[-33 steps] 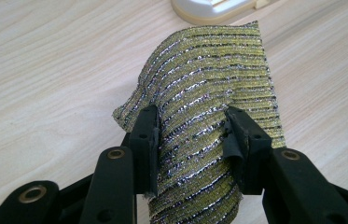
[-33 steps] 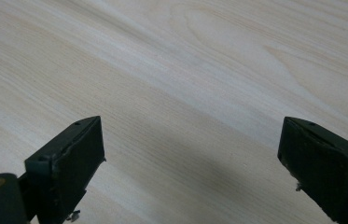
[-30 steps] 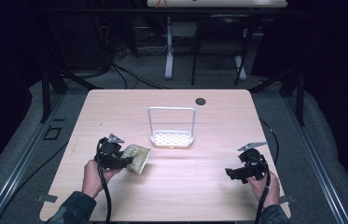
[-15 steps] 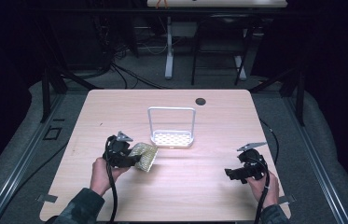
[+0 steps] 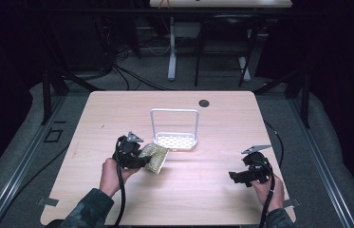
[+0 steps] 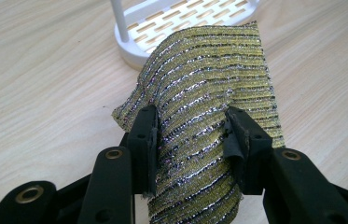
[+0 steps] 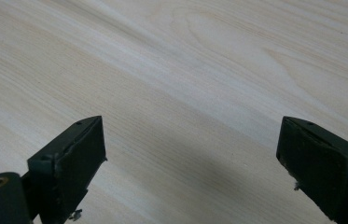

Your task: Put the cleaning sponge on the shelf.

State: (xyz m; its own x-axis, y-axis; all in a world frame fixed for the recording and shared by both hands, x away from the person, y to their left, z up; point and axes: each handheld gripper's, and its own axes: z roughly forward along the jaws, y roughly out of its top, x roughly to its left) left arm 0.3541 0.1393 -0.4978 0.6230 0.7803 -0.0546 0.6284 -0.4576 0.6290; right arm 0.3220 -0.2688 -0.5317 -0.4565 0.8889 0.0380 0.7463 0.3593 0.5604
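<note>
Nearest the person, the right gripper (image 5: 237, 176) hangs low over the bare front right part of the table (image 5: 222, 204), well apart from everything else. In the right gripper view its jaws stand wide with only wood grain between them; it seems parked there, out of the way, while the other hand works.

A little farther in and to the left, the left gripper (image 5: 140, 159) is clamped on a glittery yellow scouring cloth (image 6: 209, 100). In the left gripper view the two black jaws pinch the near part of the cloth, bunching it into a fold between them, so the far part stands up and arches forward. Holding it by the near edge leaves that free end leading, which suits laying it down onto something ahead.

Just beyond the cloth stands a white slotted rack (image 5: 176, 140) with a tall wire handle, its near rim almost under the cloth's free end in the high view. The likely aim is to set the cloth on that rack. Farther off, a small dark round grommet (image 5: 204, 102) sits near the table's far edge.

Compared with the high view a second ago, the left hand has carried the cloth rightward and forward, closing on the rack, and the cloth is more upright. The right gripper has barely moved.
</note>
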